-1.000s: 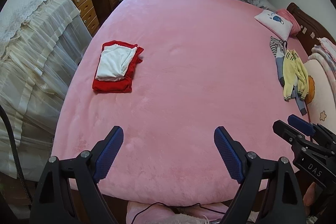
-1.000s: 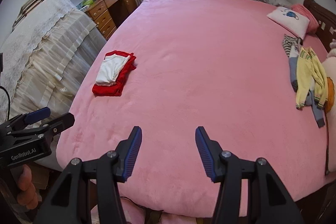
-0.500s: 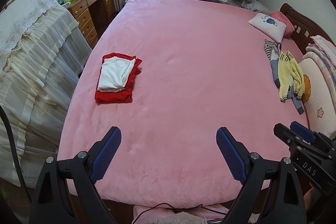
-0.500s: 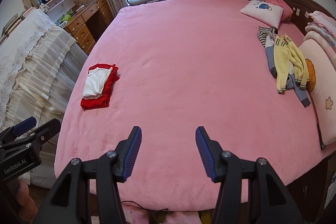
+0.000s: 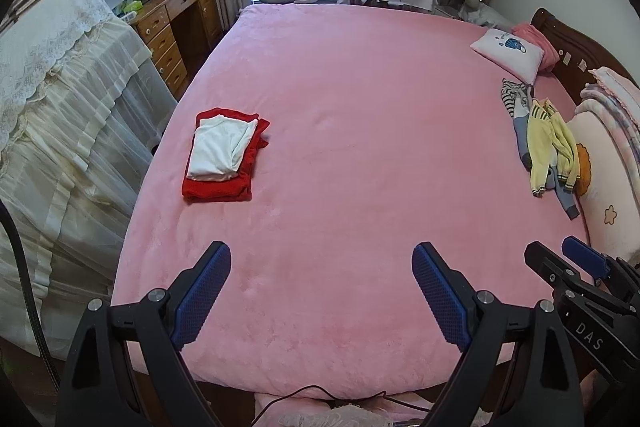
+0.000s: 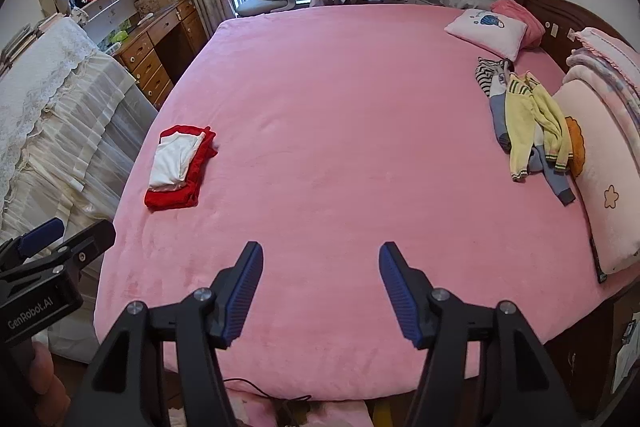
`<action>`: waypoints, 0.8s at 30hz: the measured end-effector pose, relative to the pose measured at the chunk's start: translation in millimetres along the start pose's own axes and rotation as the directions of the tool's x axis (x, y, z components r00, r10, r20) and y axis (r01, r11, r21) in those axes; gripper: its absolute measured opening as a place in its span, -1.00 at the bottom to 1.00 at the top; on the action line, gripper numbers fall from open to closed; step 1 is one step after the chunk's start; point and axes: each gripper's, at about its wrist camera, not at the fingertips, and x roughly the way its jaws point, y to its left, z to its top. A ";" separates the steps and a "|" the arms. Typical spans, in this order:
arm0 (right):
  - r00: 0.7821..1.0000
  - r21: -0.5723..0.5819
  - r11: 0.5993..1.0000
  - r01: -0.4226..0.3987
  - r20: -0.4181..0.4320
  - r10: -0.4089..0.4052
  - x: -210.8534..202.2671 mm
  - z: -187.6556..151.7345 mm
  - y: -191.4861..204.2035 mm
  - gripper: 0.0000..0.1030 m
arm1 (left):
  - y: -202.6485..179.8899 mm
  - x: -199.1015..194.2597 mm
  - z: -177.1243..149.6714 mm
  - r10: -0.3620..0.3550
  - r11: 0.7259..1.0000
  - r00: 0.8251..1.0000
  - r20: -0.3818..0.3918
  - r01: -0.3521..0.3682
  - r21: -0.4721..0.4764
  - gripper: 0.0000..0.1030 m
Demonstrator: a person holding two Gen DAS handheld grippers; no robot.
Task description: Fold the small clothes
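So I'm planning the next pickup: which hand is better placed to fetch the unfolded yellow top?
Right, probably. The yellow top lies at the bed's right edge, on the right tongs' side; their jaws are opening, empty.

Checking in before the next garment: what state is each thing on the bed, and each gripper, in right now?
Red garment: folded, flat on the bed's left side.
White garment: folded, stacked on the red one.
Yellow garment: unfolded, crumpled on the right side.
Striped grey garment: unfolded, partly under the yellow one.
White pillow: lying near the headboard.
Left gripper: open, empty.
Right gripper: jaws opening, nothing between them.
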 end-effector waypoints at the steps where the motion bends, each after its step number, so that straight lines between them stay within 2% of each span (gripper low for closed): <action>1: 1.000 0.000 1.000 0.001 -0.001 -0.001 0.0 -0.3 -0.1 0.18 | -0.9 0.6 -0.1 -0.002 1.000 1.000 0.001 0.002 0.002 0.77; 13: 1.000 0.006 1.000 0.014 0.009 -0.014 -1.8 2.8 0.8 0.18 | 1.1 5.4 5.4 -0.015 1.000 1.000 -0.001 0.015 0.008 0.77; 24: 0.999 0.016 1.000 0.021 -0.026 -0.020 13.6 7.2 -1.0 0.18 | -5.7 20.3 9.2 -0.009 1.000 0.999 -0.033 0.009 0.010 0.77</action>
